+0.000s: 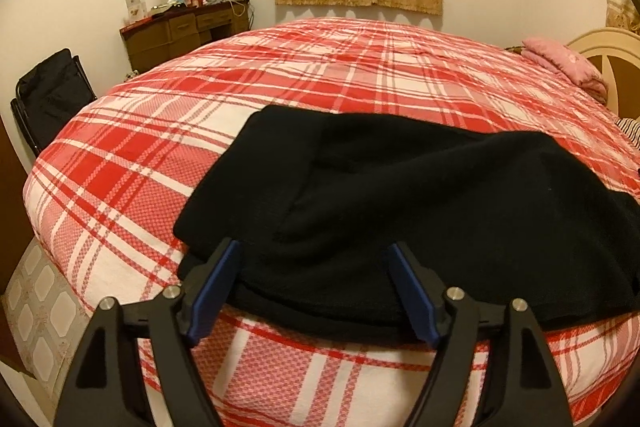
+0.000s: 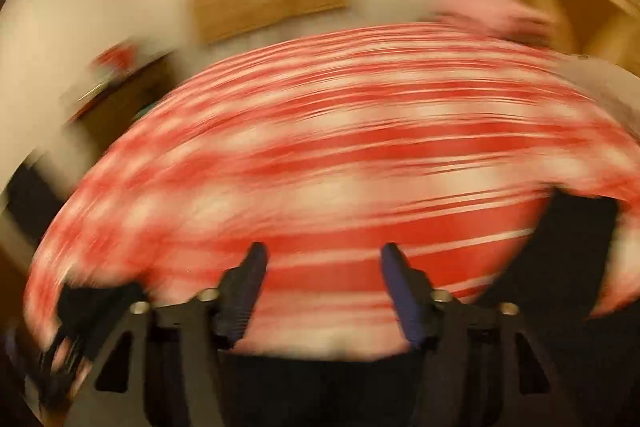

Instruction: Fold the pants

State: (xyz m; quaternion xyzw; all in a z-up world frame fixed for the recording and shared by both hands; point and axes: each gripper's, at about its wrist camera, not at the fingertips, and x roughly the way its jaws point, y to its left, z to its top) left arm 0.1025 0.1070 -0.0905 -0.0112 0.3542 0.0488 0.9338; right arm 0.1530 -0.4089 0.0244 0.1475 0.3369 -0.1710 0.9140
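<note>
The black pants (image 1: 420, 195) lie folded in a thick, soft pile on the red plaid bed cover (image 1: 160, 147), near its edge at six o'clock.

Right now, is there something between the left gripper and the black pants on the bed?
Nothing visible is in the way. The left gripper has its jaws open directly over the near edge of the black pants, which lie on the plaid bedspread.
</note>
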